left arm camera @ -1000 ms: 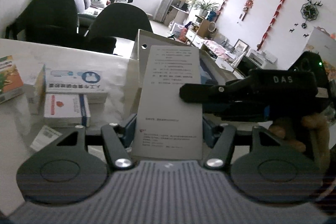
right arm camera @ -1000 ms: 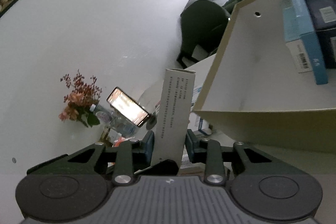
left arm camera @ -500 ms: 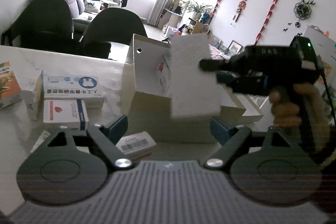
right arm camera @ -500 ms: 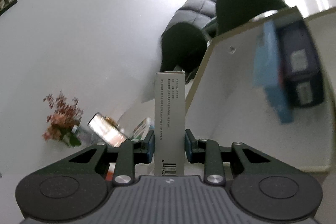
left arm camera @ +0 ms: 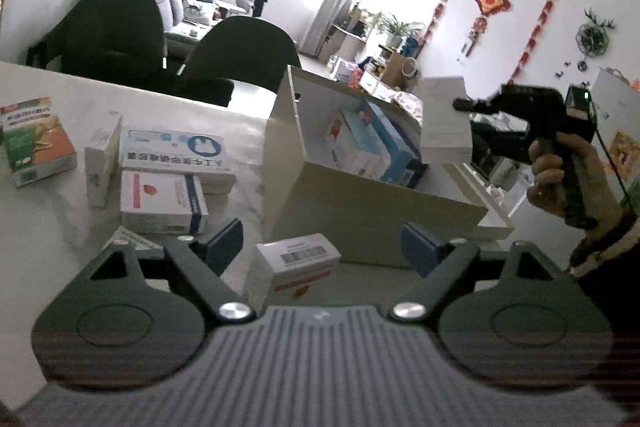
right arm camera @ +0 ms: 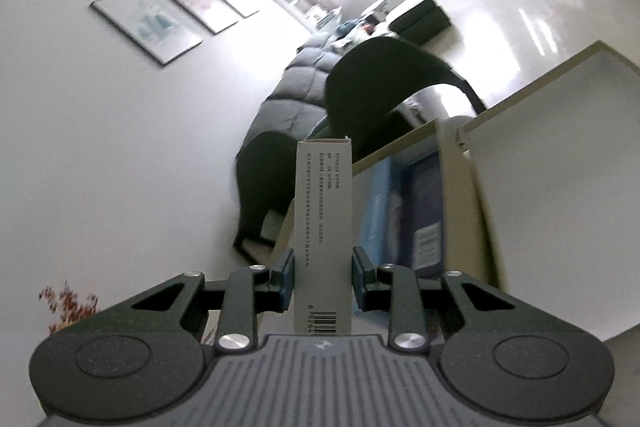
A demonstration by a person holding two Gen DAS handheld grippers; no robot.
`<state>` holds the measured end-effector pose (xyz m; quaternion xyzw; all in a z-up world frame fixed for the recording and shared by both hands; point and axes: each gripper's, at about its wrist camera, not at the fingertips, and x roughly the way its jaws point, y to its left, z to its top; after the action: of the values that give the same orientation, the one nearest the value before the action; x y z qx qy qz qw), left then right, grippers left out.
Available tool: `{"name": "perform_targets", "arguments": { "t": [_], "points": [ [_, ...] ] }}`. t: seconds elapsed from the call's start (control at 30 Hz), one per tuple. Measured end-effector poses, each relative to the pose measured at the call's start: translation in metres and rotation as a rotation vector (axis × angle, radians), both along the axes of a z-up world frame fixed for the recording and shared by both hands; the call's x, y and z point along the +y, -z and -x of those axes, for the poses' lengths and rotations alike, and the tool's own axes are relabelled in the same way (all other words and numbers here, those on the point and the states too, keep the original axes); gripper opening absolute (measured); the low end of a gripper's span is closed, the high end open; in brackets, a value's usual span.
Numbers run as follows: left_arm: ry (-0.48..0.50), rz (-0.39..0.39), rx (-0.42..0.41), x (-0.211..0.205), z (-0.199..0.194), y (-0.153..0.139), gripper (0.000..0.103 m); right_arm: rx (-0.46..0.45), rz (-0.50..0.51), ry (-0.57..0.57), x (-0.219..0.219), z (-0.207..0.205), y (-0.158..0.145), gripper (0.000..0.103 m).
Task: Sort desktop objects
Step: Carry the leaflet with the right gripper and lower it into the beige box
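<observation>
In the left wrist view my left gripper stands open above the table, nothing between its pads. A small white barcode box lies on the table just beneath it. Behind that sits the cream storage box, with several medicine boxes leaning inside. At its right end my right gripper, held by a hand, carries a tall white printed box. The right wrist view shows my right gripper shut on that white box, beside the storage box's wall.
Left of the storage box lie a green-and-orange box, a slim white box, a blue-and-white box and a red-and-white box. Two dark chairs stand behind the table. A flat lid lies to the right.
My left gripper let go of the white printed box and opened wide. My right gripper kept hold of it and carried it right, to the storage box's far end.
</observation>
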<state>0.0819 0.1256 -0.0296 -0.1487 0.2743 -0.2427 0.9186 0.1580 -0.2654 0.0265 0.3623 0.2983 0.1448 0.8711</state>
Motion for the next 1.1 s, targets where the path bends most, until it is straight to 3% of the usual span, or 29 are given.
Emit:
{"name": "perform_targets", "arguments": {
  "t": [0.2, 0.4, 0.63, 0.93, 1.0, 1.1],
  "points": [
    [-0.035, 0.035, 0.024, 0.012, -0.003, 0.003, 0.087, 0.029, 0.041, 0.068, -0.014, -0.021, 0.022, 0.032],
    [-0.047, 0.022, 0.047, 0.015, -0.009, 0.006, 0.087, 0.032, 0.068, 0.050, -0.021, -0.045, 0.037, 0.032],
    [-0.048, 0.016, 0.072, 0.010, -0.019, 0.011, 0.087, -0.024, 0.018, 0.006, -0.028, -0.059, 0.049, 0.032],
    [-0.036, 0.004, 0.093, 0.003, -0.024, 0.016, 0.087, -0.105, 0.102, 0.029, -0.031, -0.050, 0.049, 0.041],
    [-0.035, 0.008, 0.095, 0.001, -0.024, 0.017, 0.087, -0.116, 0.135, 0.047, -0.031, -0.046, 0.047, 0.052],
    [-0.036, 0.013, 0.096, 0.001, -0.023, 0.017, 0.087, -0.132, 0.172, 0.067, -0.032, -0.039, 0.045, 0.052]
  ]
}}
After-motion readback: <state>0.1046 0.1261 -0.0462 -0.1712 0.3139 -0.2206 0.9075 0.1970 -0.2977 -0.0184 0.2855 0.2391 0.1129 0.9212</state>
